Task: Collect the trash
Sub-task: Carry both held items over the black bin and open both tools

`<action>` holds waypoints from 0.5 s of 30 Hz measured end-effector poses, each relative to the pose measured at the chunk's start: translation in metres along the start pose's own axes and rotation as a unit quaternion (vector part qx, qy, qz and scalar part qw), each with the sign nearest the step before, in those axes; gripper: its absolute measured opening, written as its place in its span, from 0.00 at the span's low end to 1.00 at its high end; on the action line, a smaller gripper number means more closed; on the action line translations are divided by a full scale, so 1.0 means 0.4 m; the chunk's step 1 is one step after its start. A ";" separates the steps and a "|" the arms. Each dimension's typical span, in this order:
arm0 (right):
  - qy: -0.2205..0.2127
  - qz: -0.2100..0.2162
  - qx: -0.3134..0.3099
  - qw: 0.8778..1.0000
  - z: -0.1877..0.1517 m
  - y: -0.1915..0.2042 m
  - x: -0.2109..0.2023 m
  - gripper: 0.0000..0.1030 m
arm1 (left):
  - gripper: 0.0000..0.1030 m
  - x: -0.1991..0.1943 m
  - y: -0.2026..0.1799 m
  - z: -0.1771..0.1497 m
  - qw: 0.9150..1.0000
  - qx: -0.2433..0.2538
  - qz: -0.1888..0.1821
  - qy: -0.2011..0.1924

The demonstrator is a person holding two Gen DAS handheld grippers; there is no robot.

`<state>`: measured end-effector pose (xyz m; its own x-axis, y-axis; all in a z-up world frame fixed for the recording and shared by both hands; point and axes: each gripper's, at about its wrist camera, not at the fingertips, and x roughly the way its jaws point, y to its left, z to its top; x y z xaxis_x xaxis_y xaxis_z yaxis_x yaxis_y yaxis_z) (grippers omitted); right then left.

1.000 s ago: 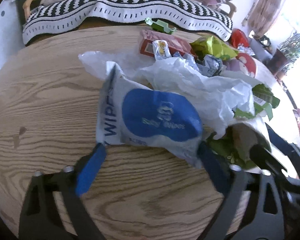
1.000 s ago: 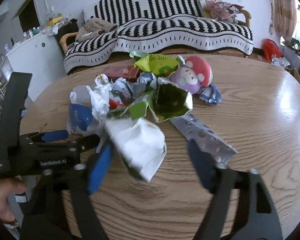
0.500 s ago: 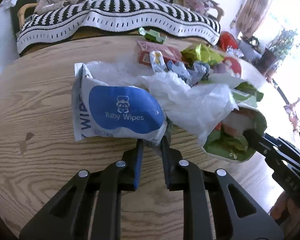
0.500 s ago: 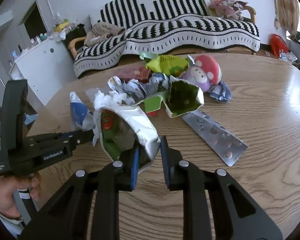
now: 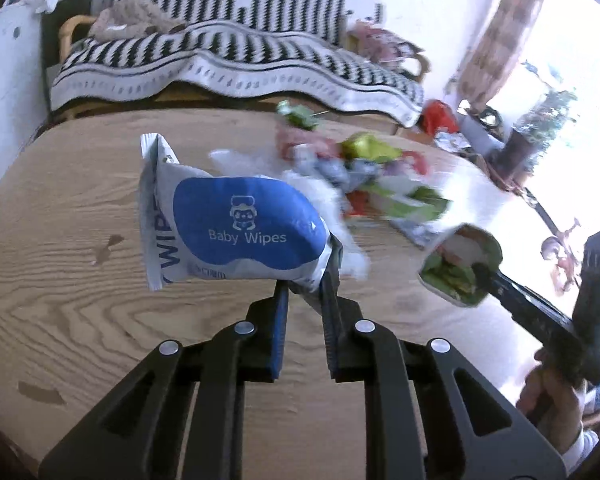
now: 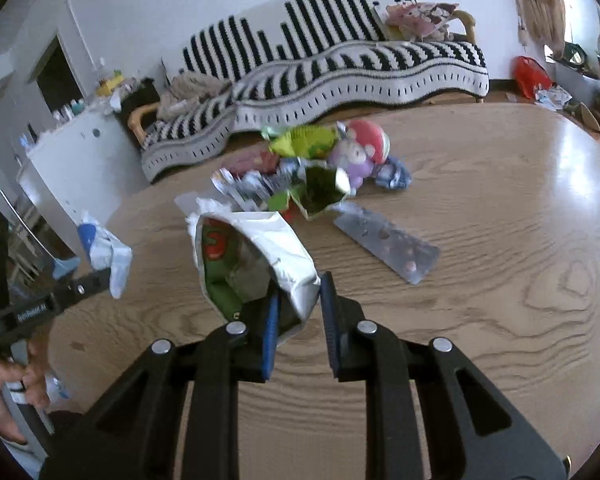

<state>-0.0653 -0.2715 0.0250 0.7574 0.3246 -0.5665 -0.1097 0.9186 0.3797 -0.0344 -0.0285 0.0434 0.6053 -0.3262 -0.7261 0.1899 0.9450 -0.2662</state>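
My left gripper (image 5: 305,280) is shut on the corner of a white and blue baby wipes pack (image 5: 236,228) and holds it lifted above the wooden table (image 5: 60,280). My right gripper (image 6: 298,300) is shut on the edge of an open green and white snack bag (image 6: 252,256), also lifted off the table; that bag also shows in the left wrist view (image 5: 460,268). The wipes pack shows at the left of the right wrist view (image 6: 104,252). A pile of wrappers (image 6: 300,168) lies on the table beyond both grippers.
A silver blister pack (image 6: 388,244) lies right of the pile. A red and purple plush toy (image 6: 362,152) sits in the pile. A striped sofa (image 6: 340,68) stands behind the table, a white cabinet (image 6: 72,164) at the left.
Both grippers closed, the left on the wipes pack and the right on the snack bag, then lifted them off the table and drew back from the pile.
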 end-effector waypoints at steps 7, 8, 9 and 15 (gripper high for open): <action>-0.076 -0.035 0.019 0.996 -0.027 -0.122 -0.341 0.19 | 0.15 -0.092 -0.286 -0.059 0.991 0.095 -0.093 0.006; -0.082 -0.050 0.024 0.995 -0.044 -0.149 -0.387 0.19 | 0.15 -0.095 -0.335 -0.079 0.987 0.106 -0.118 0.017; -0.085 -0.068 0.033 0.994 -0.069 -0.187 -0.438 0.19 | 0.15 -0.095 -0.400 -0.109 0.981 0.124 -0.146 0.033; -0.029 -0.176 0.093 0.980 -0.284 -0.410 -0.599 0.19 | 0.15 0.013 -0.687 -0.336 0.940 0.205 -0.225 0.154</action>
<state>-0.3018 -0.4742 0.0156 0.7635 -0.0230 -0.6454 0.2799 0.9124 0.2985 -0.1873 -0.2932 0.0276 0.1512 -0.6268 -0.7643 0.6937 0.6181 -0.3697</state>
